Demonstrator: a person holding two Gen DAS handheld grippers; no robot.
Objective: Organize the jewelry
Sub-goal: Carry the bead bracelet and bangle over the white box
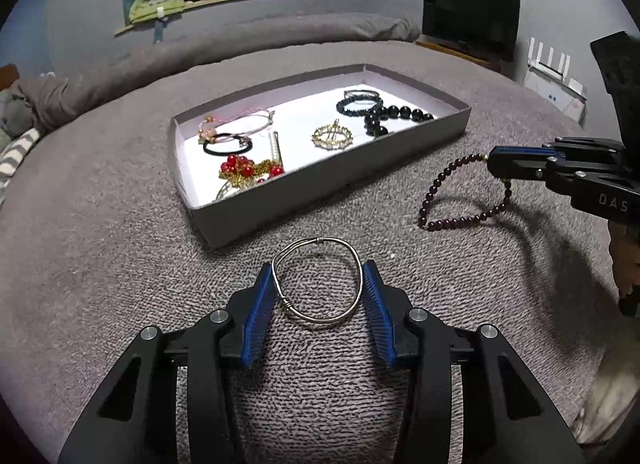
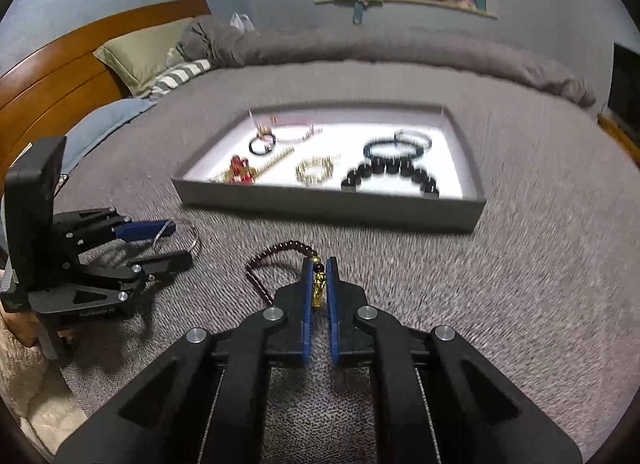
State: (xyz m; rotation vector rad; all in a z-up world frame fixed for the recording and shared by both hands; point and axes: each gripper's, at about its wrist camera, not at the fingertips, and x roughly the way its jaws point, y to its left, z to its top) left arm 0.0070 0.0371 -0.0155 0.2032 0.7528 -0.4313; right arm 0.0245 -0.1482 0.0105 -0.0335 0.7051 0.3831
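Observation:
A silver wire bangle (image 1: 318, 284) sits between the blue pads of my left gripper (image 1: 318, 276), which touch its two sides just above the grey bedspread; it also shows in the right wrist view (image 2: 180, 236). My right gripper (image 2: 319, 264) is shut on the gold charm of a dark red bead bracelet (image 2: 276, 254). The bracelet hangs from it in the left wrist view (image 1: 452, 200). A grey tray (image 1: 320, 184) with a white floor holds several pieces: black bead bracelet (image 1: 394, 116), gold ring piece (image 1: 332, 136), red and gold piece (image 1: 248, 170).
The tray (image 2: 332, 208) lies on a grey bedspread (image 1: 100, 264). Pillows (image 2: 148, 52) and a wooden headboard (image 2: 52, 76) are at the far left. A television (image 1: 470, 20) stands at the back right. A shelf (image 1: 200, 4) hangs on the wall.

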